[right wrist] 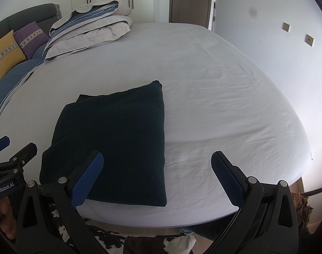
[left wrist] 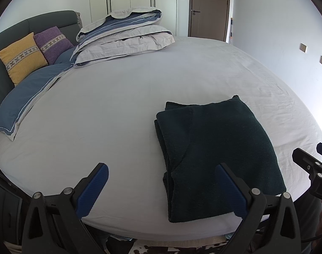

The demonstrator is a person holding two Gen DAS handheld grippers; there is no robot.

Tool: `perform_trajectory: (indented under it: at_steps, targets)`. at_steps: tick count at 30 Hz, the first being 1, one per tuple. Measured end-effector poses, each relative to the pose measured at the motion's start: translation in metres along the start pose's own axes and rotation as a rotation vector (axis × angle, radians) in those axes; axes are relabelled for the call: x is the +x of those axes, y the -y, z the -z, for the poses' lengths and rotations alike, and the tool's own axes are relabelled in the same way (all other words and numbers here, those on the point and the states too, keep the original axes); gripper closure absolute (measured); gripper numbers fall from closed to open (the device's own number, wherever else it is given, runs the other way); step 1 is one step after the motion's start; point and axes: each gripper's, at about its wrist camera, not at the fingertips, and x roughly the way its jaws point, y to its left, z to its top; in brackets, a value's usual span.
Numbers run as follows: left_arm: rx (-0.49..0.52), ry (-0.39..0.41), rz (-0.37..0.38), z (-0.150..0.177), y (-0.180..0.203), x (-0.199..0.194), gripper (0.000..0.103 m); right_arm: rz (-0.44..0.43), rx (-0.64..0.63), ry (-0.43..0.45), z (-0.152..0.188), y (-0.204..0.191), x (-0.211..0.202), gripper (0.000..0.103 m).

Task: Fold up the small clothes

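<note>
A dark green knitted garment (left wrist: 218, 150) (right wrist: 114, 139) lies folded into a flat rectangle near the front edge of the bed (left wrist: 118, 110) (right wrist: 224, 105). My left gripper (left wrist: 161, 188) hovers open just in front of it, its right finger over the garment's near left corner, nothing held. My right gripper (right wrist: 157, 176) is open too, its left fingertip (right wrist: 91, 171) above the garment's near edge and its right one over bare sheet. Each gripper shows at the side edge of the other's view.
A folded duvet (left wrist: 122, 33) (right wrist: 89, 25) is stacked at the far left of the bed. Yellow (left wrist: 21, 57) and purple cushions (left wrist: 53, 43) lean on the dark headboard, with a blue pillow (left wrist: 27, 97) below. A wall runs along the right; a closed door (left wrist: 207, 6) stands behind.
</note>
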Motion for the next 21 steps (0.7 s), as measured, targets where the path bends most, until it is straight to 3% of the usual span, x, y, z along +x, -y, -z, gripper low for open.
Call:
perform_trajectory:
  at_steps: [21]
  targets:
    - [0.003,-0.003,0.006,-0.0006,0.0003,0.0003,0.000,0.000,0.000,-0.001,0.0009,-0.0026,-0.0013,0.000]
